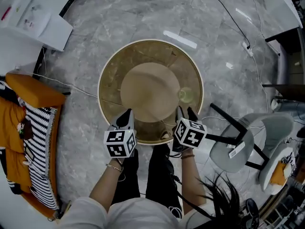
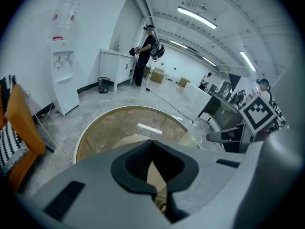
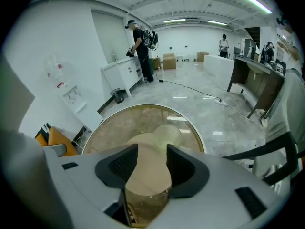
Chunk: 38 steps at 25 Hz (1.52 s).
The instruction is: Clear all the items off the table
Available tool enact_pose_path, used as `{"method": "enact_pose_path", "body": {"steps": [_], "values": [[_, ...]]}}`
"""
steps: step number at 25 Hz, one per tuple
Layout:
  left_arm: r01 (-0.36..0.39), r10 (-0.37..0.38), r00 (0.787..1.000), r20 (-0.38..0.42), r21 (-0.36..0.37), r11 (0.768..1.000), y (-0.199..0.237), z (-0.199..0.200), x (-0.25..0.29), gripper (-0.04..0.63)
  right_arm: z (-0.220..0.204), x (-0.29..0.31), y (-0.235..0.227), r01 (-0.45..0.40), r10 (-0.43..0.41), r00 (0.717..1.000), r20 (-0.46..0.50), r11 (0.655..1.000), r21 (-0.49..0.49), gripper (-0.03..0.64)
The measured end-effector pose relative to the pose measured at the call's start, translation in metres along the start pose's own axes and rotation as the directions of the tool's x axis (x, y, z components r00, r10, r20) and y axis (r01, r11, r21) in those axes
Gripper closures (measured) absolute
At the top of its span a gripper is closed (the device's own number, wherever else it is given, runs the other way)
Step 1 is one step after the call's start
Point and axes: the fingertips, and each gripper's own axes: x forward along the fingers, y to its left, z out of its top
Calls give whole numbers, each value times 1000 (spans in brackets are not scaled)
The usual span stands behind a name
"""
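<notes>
You have one round glass-topped table on a tan pedestal, one pale translucent cup on it, two grey grippers with marker cubes, the left gripper and the right gripper, one grey black-legged chair and one white water dispenser.

A clear cup stands on the round table; a grey chair flanks its right.

Grey left hand-held gripper, marker cube, white sleeve
</notes>
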Motion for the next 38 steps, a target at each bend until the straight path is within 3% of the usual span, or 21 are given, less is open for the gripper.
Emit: {"method": "enact_pose_path", "body": {"steps": [5,9,15,23,30,38], "values": [[-17,17,999,-31,-5,1000,-3,-10,29,588,9,29,-27,17,-17,1000,-3,1000,11,382],[-25,24,998,-51,-9,1000,-4,-19,48,588,11,50,-33,-32,32,999,-26,999,7,328],[-26,24,997,-73,-26,999,-13,-32,68,588,14,67,-39,-69,68,997,-40,997,-30,308],[-25,21,996,-88,-52,998,-16,-46,77,588,13,85,-30,-118,99,989,-109,976,-183,249],[-31,26,996,-90,-57,998,-6,-48,78,588,7,103,-32,-88,49,985,-167,968,-234,232],[-38,33,996,-88,-54,998,7,-49,79,588,6,107,-36,-12,-22,988,-154,976,-218,235]]}}
